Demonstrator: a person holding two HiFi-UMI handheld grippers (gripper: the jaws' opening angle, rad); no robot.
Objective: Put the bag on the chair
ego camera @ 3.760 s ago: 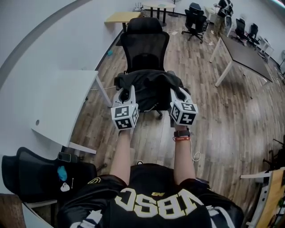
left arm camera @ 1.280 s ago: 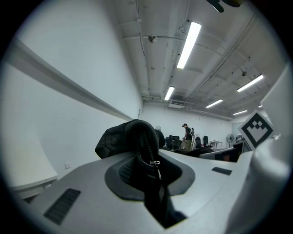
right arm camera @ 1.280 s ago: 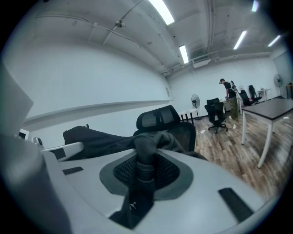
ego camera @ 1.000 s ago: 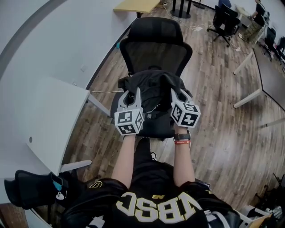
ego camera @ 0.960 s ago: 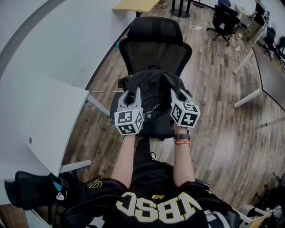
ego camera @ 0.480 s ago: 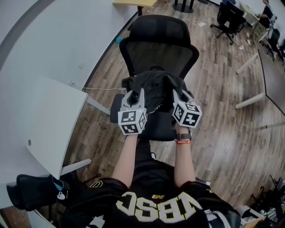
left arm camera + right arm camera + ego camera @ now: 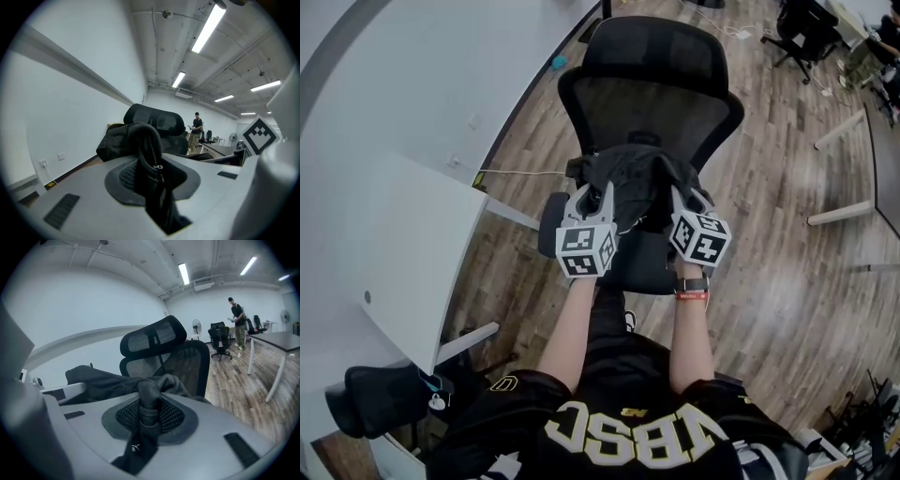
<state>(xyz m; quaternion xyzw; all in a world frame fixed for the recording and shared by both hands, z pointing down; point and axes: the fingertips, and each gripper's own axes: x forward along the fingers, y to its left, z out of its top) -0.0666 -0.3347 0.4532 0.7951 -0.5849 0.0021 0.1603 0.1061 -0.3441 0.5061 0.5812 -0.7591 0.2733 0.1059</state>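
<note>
We hold the soft black fabric bag (image 7: 633, 176) over the black mesh office chair (image 7: 652, 94), left gripper (image 7: 598, 195) clamped on its zipper edge, right gripper (image 7: 679, 198) on a fold, lower than a second ago.

Office: mesh swivel chair (image 7: 652, 94), white desk (image 7: 394, 253).

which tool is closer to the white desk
Left. The left tool, shut on the bag's left side, is on the side toward the desk; the right tool, shut on the bag's right side, sits farther from it.
</note>
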